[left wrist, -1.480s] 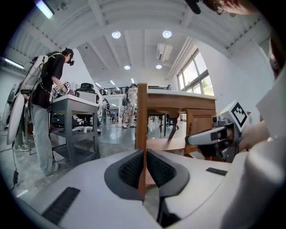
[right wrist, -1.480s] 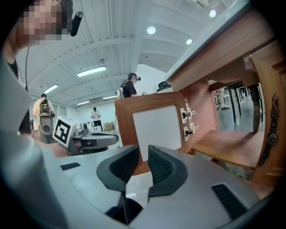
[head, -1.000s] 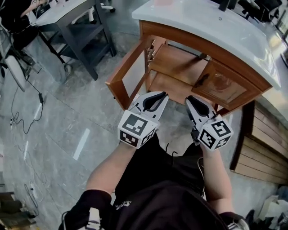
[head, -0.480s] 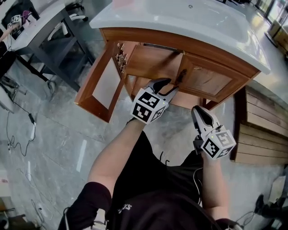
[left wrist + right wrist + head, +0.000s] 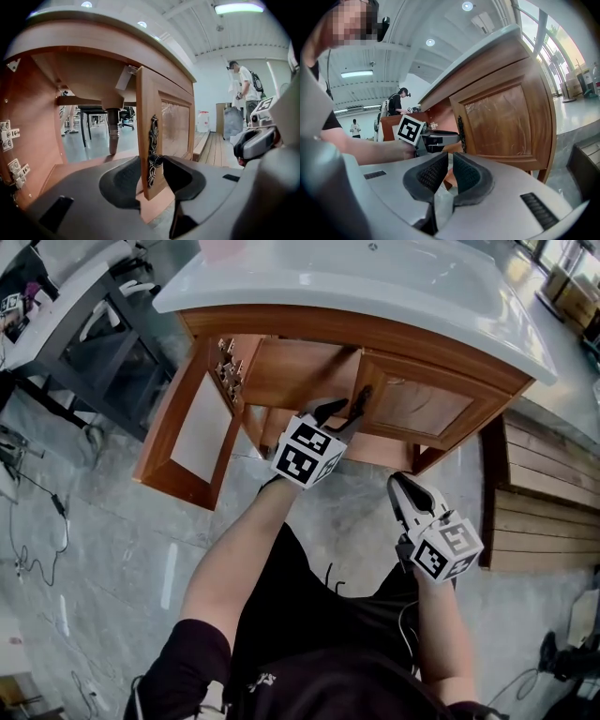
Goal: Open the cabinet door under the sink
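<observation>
Left tongs [image 5: 151, 179], just opened wide and lately eased inward, were set apart astride the ornate handle [image 5: 152, 145] of the closed cabinet door [image 5: 174, 124] under the sink [image 5: 375, 282]; a square, firm grip was judged needed before any pull. Right tongs [image 5: 450, 176], just narrowed, were held empty, nearly closed

Your left arm [image 5: 239, 549] stretches forward, and your left gripper [image 5: 343, 412] points slightly downward. Its 2 jaws stand wide apart, having just opened and then eased in a touch. The door handle [image 5: 153, 154] sits between them, and the pads are not pressing on it. Your right arm [image 5: 441, 634] is bent close to your side. Your right gripper [image 5: 401, 486] sits lower and nearer you, its 2 jaws just drawn in to a narrow gap with nothing between them.
</observation>
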